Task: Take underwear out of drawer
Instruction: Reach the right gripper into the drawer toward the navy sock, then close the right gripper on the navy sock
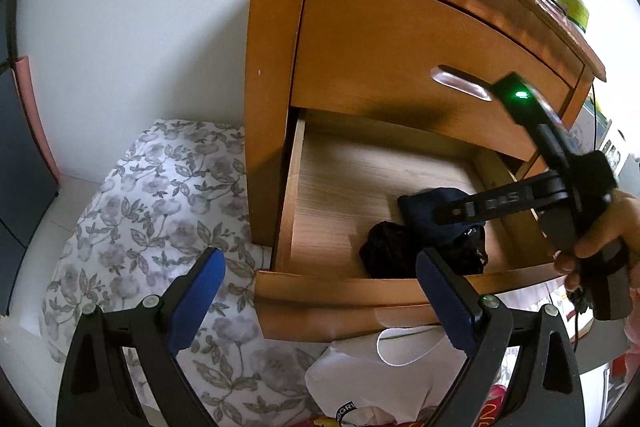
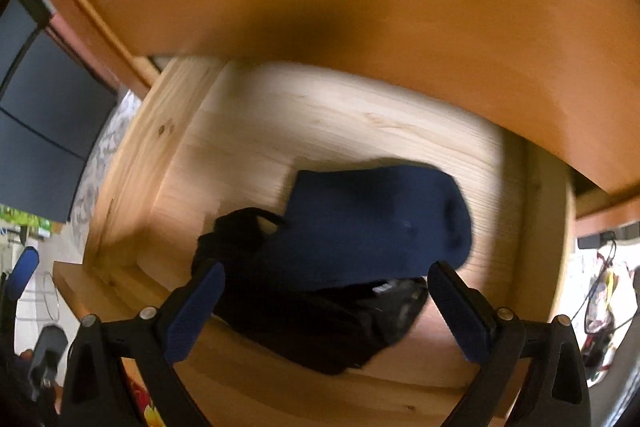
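The lower drawer (image 1: 340, 291) of a wooden nightstand stands pulled out. In its front right part lie a navy blue underwear piece (image 2: 372, 223) and a black garment (image 2: 304, 327), partly under the navy one; both also show as navy underwear (image 1: 428, 203) and black garment (image 1: 388, 251). My right gripper (image 2: 326, 283) is open just above the pile, its blue pads (image 2: 200, 291) spread to either side of the cloth. A hand holds this right gripper (image 1: 452, 213) over the drawer from the right. My left gripper (image 1: 324, 287) is open, in front of the drawer's front panel, holding nothing.
The upper drawer (image 1: 400, 59) is closed, close above the right gripper. A bottle (image 1: 574, 3) stands on the nightstand top. Floral bedding (image 1: 160, 207) lies left of the nightstand, and a white bag (image 1: 380, 367) sits below the drawer front. A dark cabinet (image 1: 16, 167) is at far left.
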